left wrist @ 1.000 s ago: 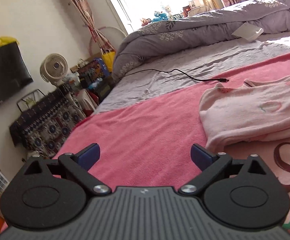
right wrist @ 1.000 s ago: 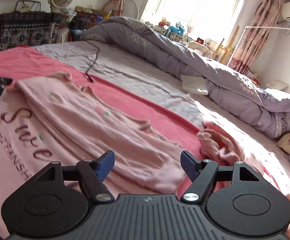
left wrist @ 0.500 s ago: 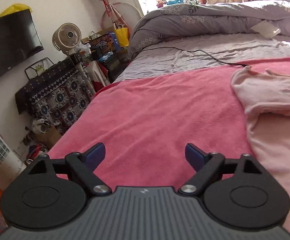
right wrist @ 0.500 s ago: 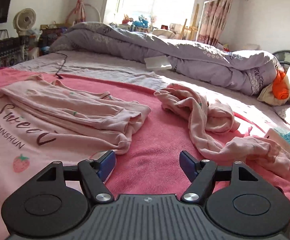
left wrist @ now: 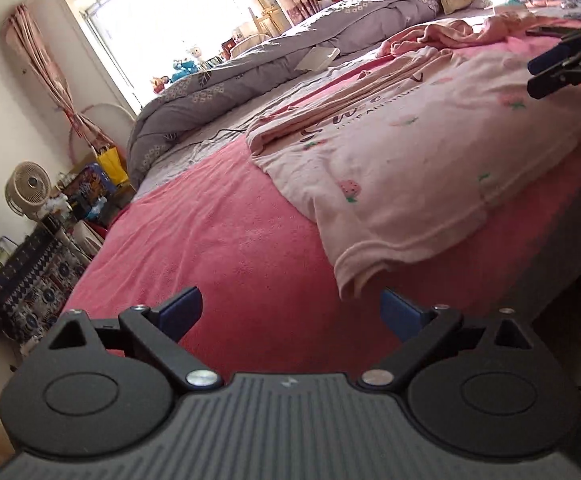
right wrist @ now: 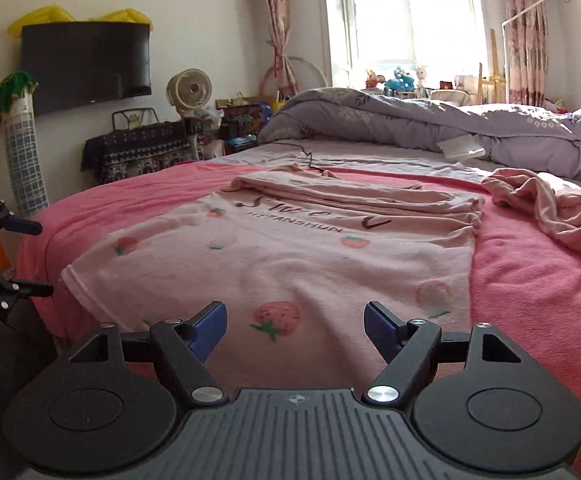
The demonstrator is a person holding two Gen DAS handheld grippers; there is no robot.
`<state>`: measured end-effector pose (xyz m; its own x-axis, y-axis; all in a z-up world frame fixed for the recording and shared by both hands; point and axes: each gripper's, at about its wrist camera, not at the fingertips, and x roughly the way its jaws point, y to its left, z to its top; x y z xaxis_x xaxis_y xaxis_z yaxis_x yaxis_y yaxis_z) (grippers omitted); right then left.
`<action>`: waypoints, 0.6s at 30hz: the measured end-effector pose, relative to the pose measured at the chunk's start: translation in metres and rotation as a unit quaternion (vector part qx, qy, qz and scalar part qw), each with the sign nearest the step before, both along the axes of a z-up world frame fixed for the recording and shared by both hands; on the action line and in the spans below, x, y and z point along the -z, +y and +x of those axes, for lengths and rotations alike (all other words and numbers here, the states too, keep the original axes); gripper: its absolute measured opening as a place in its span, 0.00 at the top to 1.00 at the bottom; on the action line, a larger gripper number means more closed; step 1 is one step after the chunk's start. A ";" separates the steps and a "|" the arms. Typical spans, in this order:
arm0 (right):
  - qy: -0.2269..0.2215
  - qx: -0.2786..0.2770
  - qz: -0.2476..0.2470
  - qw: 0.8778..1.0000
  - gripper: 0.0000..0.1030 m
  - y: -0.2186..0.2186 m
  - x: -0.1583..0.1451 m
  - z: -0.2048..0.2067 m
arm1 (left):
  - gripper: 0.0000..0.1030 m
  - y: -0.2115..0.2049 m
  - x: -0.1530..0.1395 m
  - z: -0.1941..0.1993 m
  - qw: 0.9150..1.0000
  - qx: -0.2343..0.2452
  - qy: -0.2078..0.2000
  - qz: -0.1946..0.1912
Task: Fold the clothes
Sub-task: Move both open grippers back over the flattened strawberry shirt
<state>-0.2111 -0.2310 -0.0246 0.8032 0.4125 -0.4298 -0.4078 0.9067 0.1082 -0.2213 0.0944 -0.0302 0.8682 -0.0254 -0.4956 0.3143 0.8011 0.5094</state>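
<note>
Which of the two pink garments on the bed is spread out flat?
The strawberry-print top with dark lettering, lying flat nearest the camera. The other pink garment is a crumpled heap farther right, near the grey duvet.

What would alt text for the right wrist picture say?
A pink strawberry-print shirt lies partly folded on a pink blanket, just ahead of the right tongs, whose jaws are opening with nothing between them. A crumpled pink garment lies to the right.

My left gripper [left wrist: 290, 312] angles downward with its jaws opening and nothing between them — my right gripper [right wrist: 295, 326] does likewise, jaws opening on nothing, both tilted a little below level.
</note>
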 end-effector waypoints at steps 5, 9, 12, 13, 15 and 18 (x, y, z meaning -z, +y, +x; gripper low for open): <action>0.009 -0.039 -0.005 0.999 0.26 0.030 0.001 -0.006 | 0.05 -0.018 0.003 0.013 0.999 -0.021 -0.041 -0.012; 0.006 -0.052 -0.018 0.998 0.26 0.043 0.002 -0.011 | 0.05 -0.013 0.008 0.034 0.998 -0.055 -0.028 -0.023; 0.006 -0.055 -0.021 0.998 0.25 0.047 0.005 -0.011 | 0.05 0.002 0.007 0.028 0.996 -0.060 -0.023 -0.057; 0.008 -0.056 -0.021 0.998 0.25 0.048 0.006 -0.010 | 0.05 0.008 0.002 0.026 0.995 -0.047 -0.016 -0.087; 0.011 -0.058 -0.020 0.998 0.25 0.049 0.008 -0.008 | 0.05 0.019 -0.008 0.021 0.989 -0.022 -0.003 -0.146; 0.015 -0.062 -0.018 0.998 0.25 0.050 0.011 -0.005 | 0.04 0.034 -0.017 0.012 0.983 -0.017 -0.003 -0.183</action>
